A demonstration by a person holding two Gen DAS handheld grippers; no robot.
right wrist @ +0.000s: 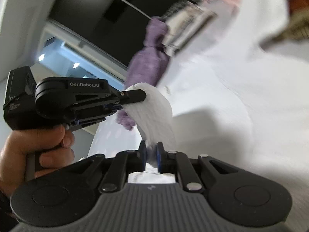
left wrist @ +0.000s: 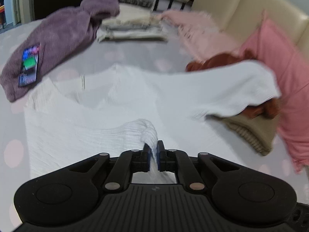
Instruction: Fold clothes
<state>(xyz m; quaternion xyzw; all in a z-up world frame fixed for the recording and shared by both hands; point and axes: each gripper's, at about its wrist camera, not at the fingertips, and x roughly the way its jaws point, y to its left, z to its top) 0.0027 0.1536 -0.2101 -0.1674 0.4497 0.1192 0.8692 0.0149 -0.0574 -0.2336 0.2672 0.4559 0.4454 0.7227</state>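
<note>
White ribbed garment [left wrist: 92, 119] spread on the dotted bed surface [left wrist: 13, 38], one edge lifted. Left gripper [left wrist: 153, 152] is clamped on a bunched fold; right gripper [right wrist: 151, 154] pinches the same edge close by, the hand [right wrist: 29, 150] beside it. Risk: thin fabric may slip from either pinch, or the carried edge may drag over the rust and beige clothes [left wrist: 251, 131] under its far sleeve, likewise the purple fleece [left wrist: 58, 38], skewing the fold.

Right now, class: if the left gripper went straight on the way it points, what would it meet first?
The left gripper, shut on a bunched edge of the white garment, would probably meet more of that garment spread ahead. Depth is unclear in the blurred picture.
</note>
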